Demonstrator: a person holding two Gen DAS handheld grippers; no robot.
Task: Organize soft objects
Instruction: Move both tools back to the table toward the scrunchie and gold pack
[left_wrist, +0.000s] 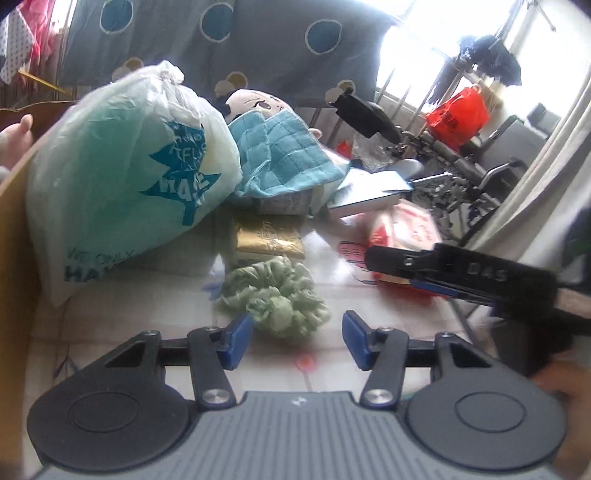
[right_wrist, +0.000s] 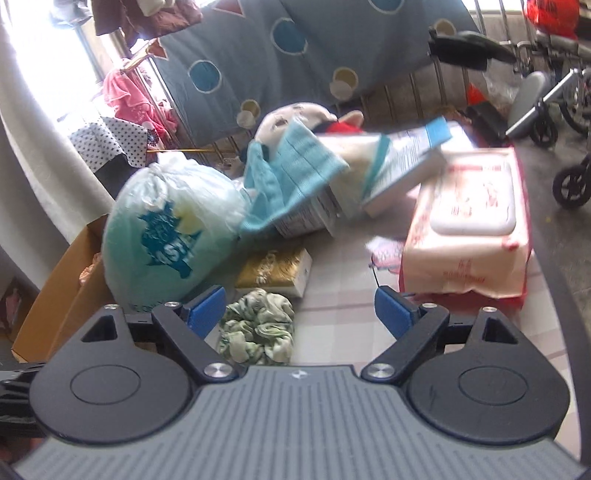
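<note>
**Closing In on the Green Scrunchie**

Lying on the pale checked tabletop (left_wrist: 129, 314), a crumpled pale-green fabric scrunchie (left_wrist: 275, 295) is framed just ahead of the left gripper (left_wrist: 297, 341), slightly left of its centre line and a little beyond the blue pads. The jaws of that gripper are spread, with nothing pinched between them. In the right wrist view the same scrunchie (right_wrist: 258, 326) is seen close to the left-hand pad of the right gripper (right_wrist: 301, 314), whose jaws are set wider still and hold nothing. The left gripper is judged the better centred, so a short push forward and down would be needed. No clear long axis is offered by the scrunchie; it is a rough ring.

A tied translucent plastic bag with teal print (left_wrist: 122, 184) is filled with something pale green. At the table's left edge a brown cardboard box (right_wrist: 55, 295) stands; its contents cannot be made out.
</note>
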